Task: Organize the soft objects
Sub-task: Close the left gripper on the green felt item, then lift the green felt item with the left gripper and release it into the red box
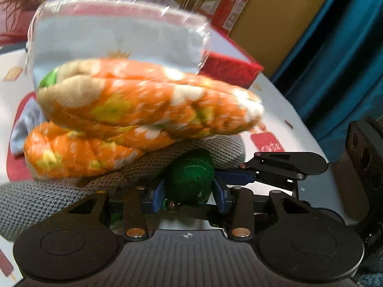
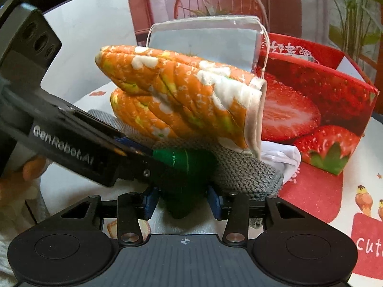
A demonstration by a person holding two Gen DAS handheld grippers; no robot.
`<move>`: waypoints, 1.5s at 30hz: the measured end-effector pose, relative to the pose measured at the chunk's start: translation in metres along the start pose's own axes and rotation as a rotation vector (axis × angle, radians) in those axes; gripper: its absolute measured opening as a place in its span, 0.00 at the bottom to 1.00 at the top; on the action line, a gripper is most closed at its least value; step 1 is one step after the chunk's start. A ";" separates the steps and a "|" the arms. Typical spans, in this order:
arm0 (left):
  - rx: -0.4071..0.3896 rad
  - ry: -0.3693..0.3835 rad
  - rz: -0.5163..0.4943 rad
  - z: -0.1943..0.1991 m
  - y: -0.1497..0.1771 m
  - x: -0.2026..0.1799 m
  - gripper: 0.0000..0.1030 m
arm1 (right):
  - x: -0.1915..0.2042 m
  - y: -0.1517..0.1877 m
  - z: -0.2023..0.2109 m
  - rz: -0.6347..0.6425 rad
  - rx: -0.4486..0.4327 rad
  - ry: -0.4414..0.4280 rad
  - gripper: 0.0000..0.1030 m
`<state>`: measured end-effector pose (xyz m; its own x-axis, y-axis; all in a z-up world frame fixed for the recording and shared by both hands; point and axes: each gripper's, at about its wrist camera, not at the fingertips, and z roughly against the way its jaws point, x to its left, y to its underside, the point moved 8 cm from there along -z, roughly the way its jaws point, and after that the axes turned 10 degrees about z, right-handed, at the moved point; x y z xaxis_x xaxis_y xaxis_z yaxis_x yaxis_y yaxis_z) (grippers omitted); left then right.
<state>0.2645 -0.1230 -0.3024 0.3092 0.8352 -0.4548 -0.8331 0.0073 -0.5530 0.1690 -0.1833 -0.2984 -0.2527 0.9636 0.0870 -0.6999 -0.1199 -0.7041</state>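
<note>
A soft stack sits before both grippers. Its base is a dark green fabric bundle [image 1: 191,177] [image 2: 184,167]. On that lies a grey knit piece [image 1: 47,198] [image 2: 241,169], then two orange flowered quilted mitts [image 1: 148,100] [image 2: 182,88]. A clear bag holding pale blue cloth [image 1: 115,33] [image 2: 203,38] stands behind the mitts. My left gripper [image 1: 189,192] has its blue pads pressed on both sides of the green bundle. My right gripper [image 2: 183,198] clamps the same bundle from the other side. Each wrist view shows the other gripper's finger [image 1: 282,165] [image 2: 71,138] reaching in beside the bundle.
A red strawberry-print box [image 2: 323,100] [image 1: 229,69] stands right behind the stack, with a white cloth [image 2: 282,157] at its foot. The white table [image 1: 275,91] carries a printed cover. A teal curtain [image 1: 335,59] hangs at the right. A hand [image 2: 31,169] holds the left gripper.
</note>
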 end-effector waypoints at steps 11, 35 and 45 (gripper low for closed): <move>-0.160 0.047 -0.068 0.045 -0.036 -0.046 0.43 | -0.009 -0.045 0.056 -0.011 -0.143 0.049 0.38; -0.308 0.070 -0.078 0.094 -0.093 -0.057 0.43 | -0.029 -0.131 0.088 0.109 -0.263 0.115 0.39; -0.367 0.072 -0.080 0.100 -0.137 -0.059 0.43 | -0.051 -0.173 0.086 0.157 -0.282 0.131 0.38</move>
<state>0.3144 -0.1179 -0.1304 0.4086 0.7991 -0.4409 -0.5892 -0.1379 -0.7961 0.2453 -0.2319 -0.1206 -0.2420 0.9633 -0.1158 -0.4426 -0.2158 -0.8703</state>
